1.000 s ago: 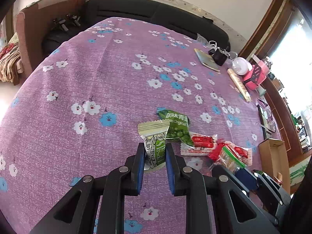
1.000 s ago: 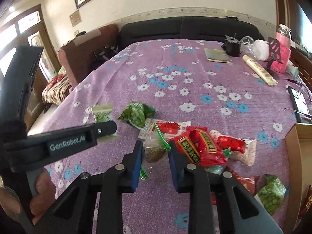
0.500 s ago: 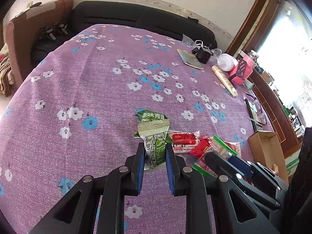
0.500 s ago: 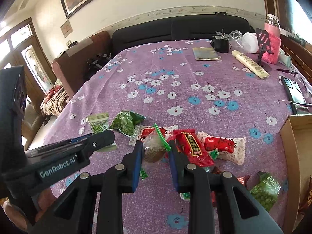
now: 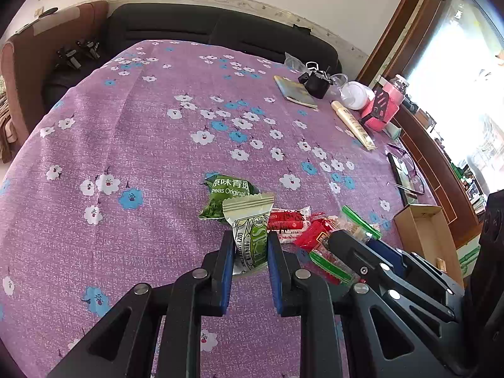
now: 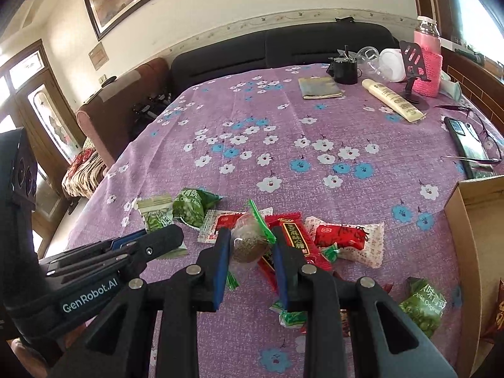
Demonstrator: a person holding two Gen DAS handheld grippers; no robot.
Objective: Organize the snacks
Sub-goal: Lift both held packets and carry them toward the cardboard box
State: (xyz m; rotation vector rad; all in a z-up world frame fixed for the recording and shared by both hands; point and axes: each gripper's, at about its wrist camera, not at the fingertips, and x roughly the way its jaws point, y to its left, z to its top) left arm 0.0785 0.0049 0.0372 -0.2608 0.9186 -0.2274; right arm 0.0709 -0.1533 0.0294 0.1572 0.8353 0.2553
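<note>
My left gripper (image 5: 250, 245) is shut on a pale green snack packet (image 5: 250, 230) and holds it above the purple flowered tablecloth (image 5: 151, 145). My right gripper (image 6: 250, 245) is shut on a clear bag with a brown round snack and green zip strip (image 6: 249, 242). A green peas packet (image 5: 225, 195) lies just beyond the left gripper. Red snack packets (image 6: 296, 236) and a red-and-white packet (image 6: 346, 239) lie in a pile by the right gripper. The left gripper (image 6: 151, 242) with its packet (image 6: 156, 215) shows at the left of the right wrist view.
A cardboard box (image 6: 478, 220) stands at the right edge. Another green peas packet (image 6: 423, 308) lies near it. At the far right are a phone (image 6: 466, 145), glasses, a cream tube (image 6: 390, 99), a pink bottle (image 6: 430, 60), a booklet (image 6: 319, 88) and a black holder (image 6: 345, 69).
Both grippers kept their packets and drew back a little over the table, with the pile now slightly farther away. The two grippers stay side by side.
</note>
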